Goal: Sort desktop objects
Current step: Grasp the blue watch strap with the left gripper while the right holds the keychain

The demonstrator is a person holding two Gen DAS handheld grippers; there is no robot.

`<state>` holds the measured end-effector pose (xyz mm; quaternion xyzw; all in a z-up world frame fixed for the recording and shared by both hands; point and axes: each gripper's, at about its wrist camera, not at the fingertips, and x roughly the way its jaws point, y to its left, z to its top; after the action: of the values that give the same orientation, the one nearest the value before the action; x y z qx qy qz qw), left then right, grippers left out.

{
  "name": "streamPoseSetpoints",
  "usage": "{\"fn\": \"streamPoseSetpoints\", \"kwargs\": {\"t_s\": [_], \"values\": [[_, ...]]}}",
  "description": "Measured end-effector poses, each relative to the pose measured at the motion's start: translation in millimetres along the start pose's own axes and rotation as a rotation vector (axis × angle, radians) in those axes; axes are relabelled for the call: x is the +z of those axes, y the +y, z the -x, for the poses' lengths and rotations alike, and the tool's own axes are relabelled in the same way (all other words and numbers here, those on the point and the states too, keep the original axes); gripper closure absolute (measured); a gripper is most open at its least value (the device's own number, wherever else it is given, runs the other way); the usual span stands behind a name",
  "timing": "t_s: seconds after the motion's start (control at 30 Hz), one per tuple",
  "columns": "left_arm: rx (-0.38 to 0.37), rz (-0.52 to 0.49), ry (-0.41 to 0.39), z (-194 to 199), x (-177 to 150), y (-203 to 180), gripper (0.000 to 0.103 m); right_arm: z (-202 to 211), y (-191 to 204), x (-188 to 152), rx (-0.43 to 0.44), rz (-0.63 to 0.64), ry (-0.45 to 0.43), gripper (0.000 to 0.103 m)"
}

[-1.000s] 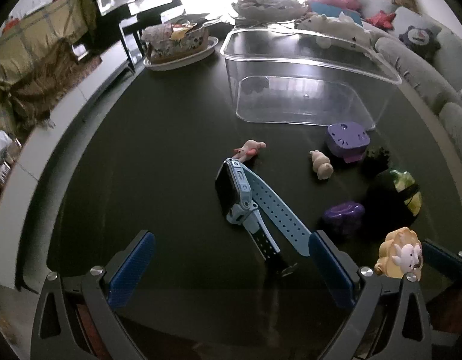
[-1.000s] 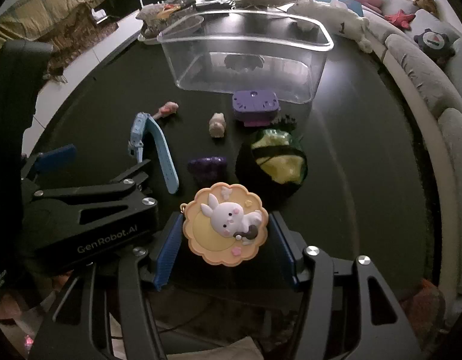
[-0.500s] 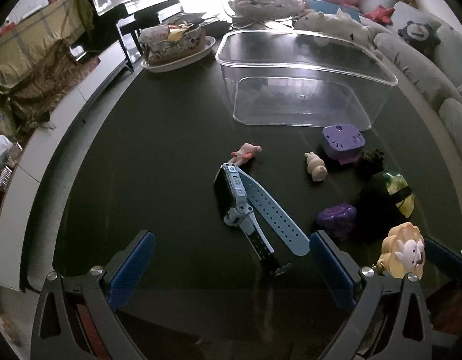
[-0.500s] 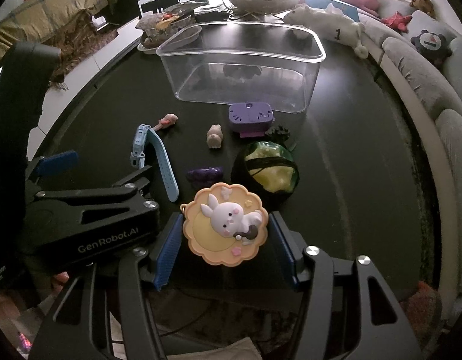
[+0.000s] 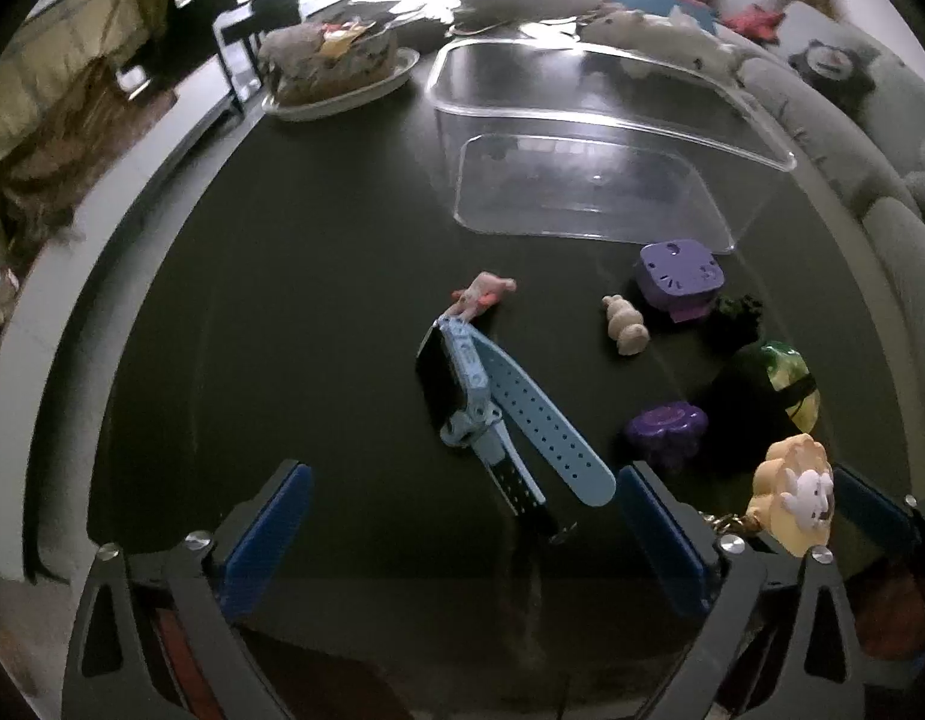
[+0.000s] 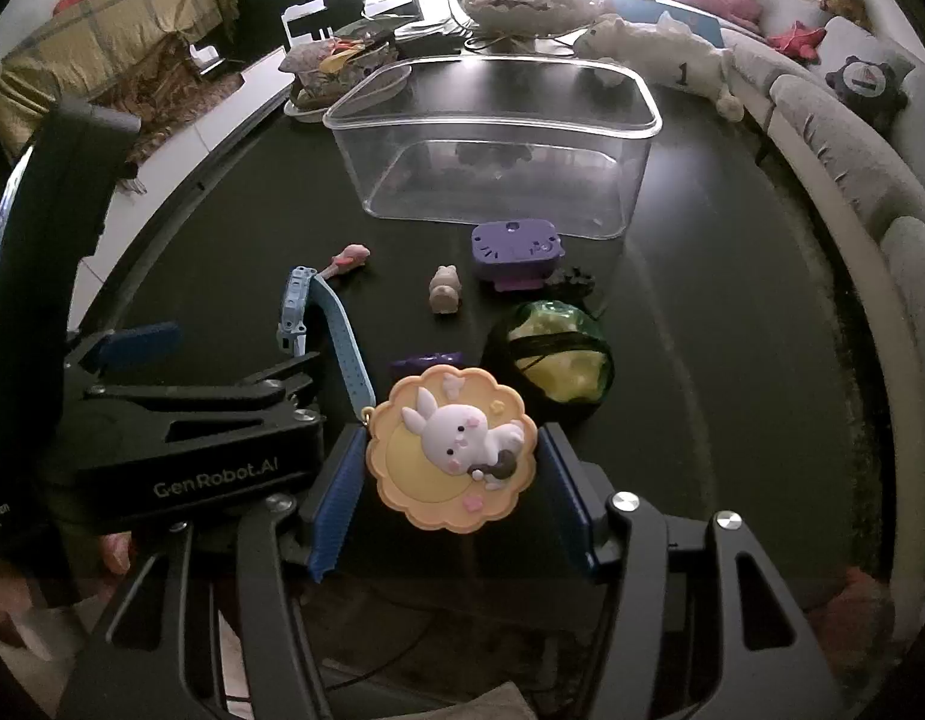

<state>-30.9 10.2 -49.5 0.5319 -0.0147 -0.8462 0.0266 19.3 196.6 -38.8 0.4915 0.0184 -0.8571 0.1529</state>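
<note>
A: The right tool (image 6: 452, 468) is clamped on a bunny charm (image 6: 450, 456), blue pads pressing its scalloped rim from both sides, lifted clear of the dark tabletop (image 6: 732, 312). Where does it go?

B: Most likely into the clear bin (image 6: 492, 114), which stands open-topped at the far side of the tabletop and looks to hold nothing yet. The carry passes over a green ball (image 6: 552, 357), a purple case (image 6: 516, 249) and a small beige figure (image 6: 443, 298), so the charm should ride high enough to clear them and the bin's rim.

A: And the left tool (image 5: 456, 531)?

B: Its jaws stand wide apart, holding nothing, low over the tabletop with a blue watch (image 5: 462, 390) lying between and just ahead of them. A pink figure (image 5: 483, 294) lies at the watch's far end, and a purple flower (image 5: 666, 429) sits to the right.

A: What would make the drop a good one?

B: The grip is only on the charm's edges, so a steady, level move seems wise; the charm should be over the bin's floor, not its wall, before the jaws part. The left tool is best kept clear of the right one's path until then.
</note>
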Motion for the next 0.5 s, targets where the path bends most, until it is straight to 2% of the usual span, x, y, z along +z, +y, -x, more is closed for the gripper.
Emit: {"fn": "streamPoseSetpoints", "kwargs": {"t_s": [0.07, 0.2, 0.5], "values": [[-0.01, 0.015, 0.009, -1.6, 0.8, 2.8, 0.009, -1.8, -4.8, 0.2, -0.011, -0.02, -0.001, 0.048], [-0.01, 0.031, 0.023, -5.7, -0.1, 8.0, 0.02, -1.0, -17.8, 1.9, -0.044, -0.064, -0.006, 0.048], [-0.019, 0.023, -0.01, -5.5, -0.3, 8.7, 0.021, -5.3, -17.1, 11.0, -0.051, -0.081, -0.022, 0.048]]}}
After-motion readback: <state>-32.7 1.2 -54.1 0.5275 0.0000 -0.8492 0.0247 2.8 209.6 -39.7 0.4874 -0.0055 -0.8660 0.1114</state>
